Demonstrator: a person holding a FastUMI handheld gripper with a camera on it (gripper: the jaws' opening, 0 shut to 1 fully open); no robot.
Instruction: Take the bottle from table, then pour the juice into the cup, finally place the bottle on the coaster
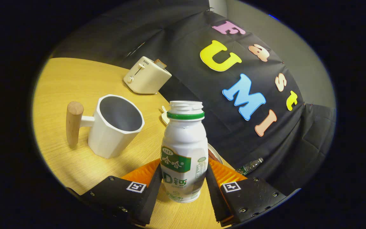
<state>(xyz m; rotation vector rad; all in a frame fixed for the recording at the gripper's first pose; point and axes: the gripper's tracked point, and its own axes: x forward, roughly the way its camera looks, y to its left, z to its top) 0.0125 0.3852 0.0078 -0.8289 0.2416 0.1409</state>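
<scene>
Nearest: gripper (184,181) closed down narrow on the bottle (184,152), both fingers (152,183) pressing its lower body, one on each flank. Grip set low, below the label band, probably to leave the neck free for pouring and to keep the weight under control once tilted. Bottle squarely between the fingers, upright, cap off, mouth open, green ring just under the threads. Base looks close to the table (62,86); cannot tell whether it touches the wood or hangs just clear of it. Taking step judged done or all but done; pouring not yet begun, since the bottle shows no lean.

Just behind the bottle, on its right side, the edge of a round flat thing pokes out, possibly the coaster (215,155), mostly hidden, so not certain.

Beyond the fingers and to the left: white cup (116,125), upright, empty as far as can be seen, wooden handle turned away from the bottle. Mouth faces up and open, well placed to receive juice. Near the bottle, not touching.

Between cup and bottle, further back, a small pale object, too hidden to name.

Farthest on the table: a cream toaster (147,76) near the cloth wall, well apart from cup and bottle.
</scene>
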